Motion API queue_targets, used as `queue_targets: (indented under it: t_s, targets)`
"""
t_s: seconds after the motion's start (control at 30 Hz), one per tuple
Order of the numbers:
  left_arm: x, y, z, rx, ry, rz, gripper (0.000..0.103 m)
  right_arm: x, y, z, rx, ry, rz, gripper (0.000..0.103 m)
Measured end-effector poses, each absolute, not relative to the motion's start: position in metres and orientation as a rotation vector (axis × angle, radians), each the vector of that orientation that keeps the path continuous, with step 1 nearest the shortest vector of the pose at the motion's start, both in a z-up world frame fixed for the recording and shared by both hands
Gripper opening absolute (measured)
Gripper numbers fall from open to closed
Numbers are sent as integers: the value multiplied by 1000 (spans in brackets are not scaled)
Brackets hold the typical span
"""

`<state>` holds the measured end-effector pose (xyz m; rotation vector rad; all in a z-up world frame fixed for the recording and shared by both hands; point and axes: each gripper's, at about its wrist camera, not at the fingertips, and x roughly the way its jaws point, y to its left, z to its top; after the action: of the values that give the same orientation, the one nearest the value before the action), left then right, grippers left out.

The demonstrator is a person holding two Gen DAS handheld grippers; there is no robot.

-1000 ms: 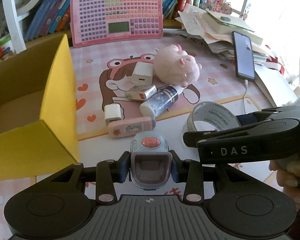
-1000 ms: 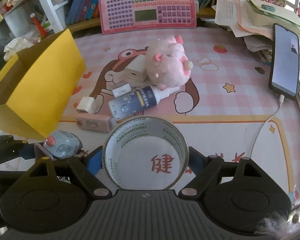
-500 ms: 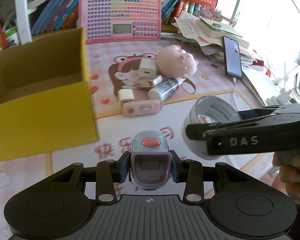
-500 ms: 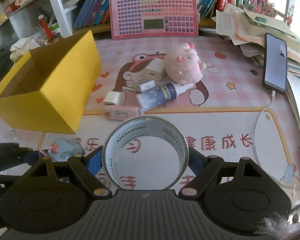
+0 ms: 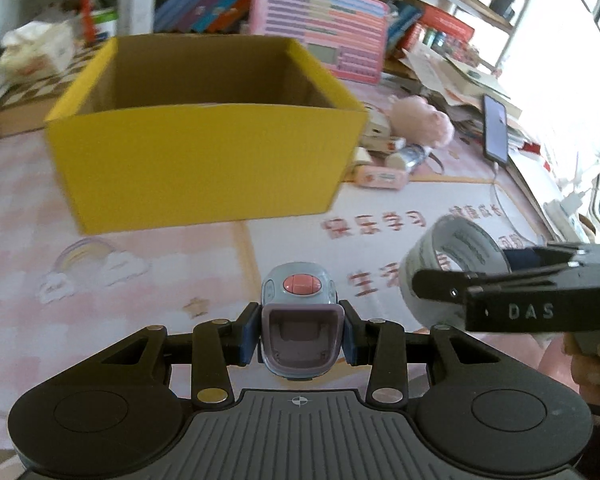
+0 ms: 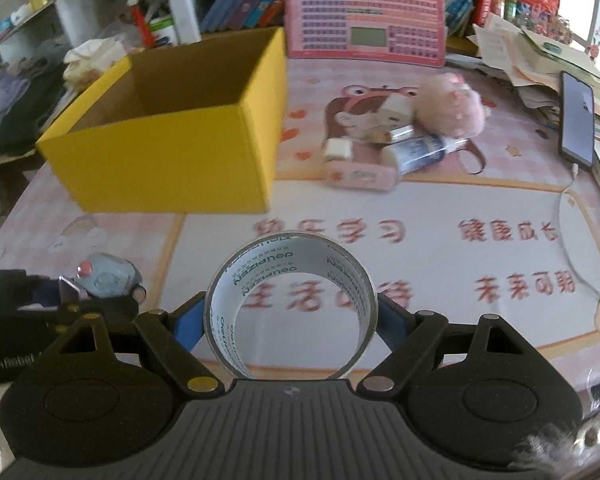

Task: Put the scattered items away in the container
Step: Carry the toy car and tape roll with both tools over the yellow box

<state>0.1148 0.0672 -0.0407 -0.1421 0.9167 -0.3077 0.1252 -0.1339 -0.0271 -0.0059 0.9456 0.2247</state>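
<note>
My left gripper (image 5: 300,334) is shut on a small blue-grey toy with a pink button (image 5: 299,312) and holds it above the mat, in front of the open yellow box (image 5: 204,160). My right gripper (image 6: 290,316) is shut on a roll of clear tape (image 6: 290,304), to the right of the left gripper; the roll also shows in the left wrist view (image 5: 448,264). The box (image 6: 168,148) stands at the left in the right wrist view. A pink plush (image 6: 448,110), a spray bottle (image 6: 420,152), a pink case (image 6: 360,176) and white chargers (image 6: 338,148) lie in a pile right of the box.
A pink keyboard toy (image 6: 364,36) leans against books at the back. A phone (image 6: 578,118) on a cable lies at the right beside stacked papers (image 6: 532,56). A cartoon mat (image 6: 420,248) covers the table.
Both grippers have lifted and pulled back with their loads. The left view has swung left, so the yellow box now sits straight ahead of it.
</note>
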Motion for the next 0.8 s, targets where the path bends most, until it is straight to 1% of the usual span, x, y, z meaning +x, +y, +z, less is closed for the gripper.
queue_targets:
  t_s: [0.33,0.8]
  targets:
    - [94,129,-36,-206,879,-243,39,106,-82,-30,-51,950,269,84]
    - [85,157,-24,-227,813,-218,39,108,-39,-21,-114,906,338,84]
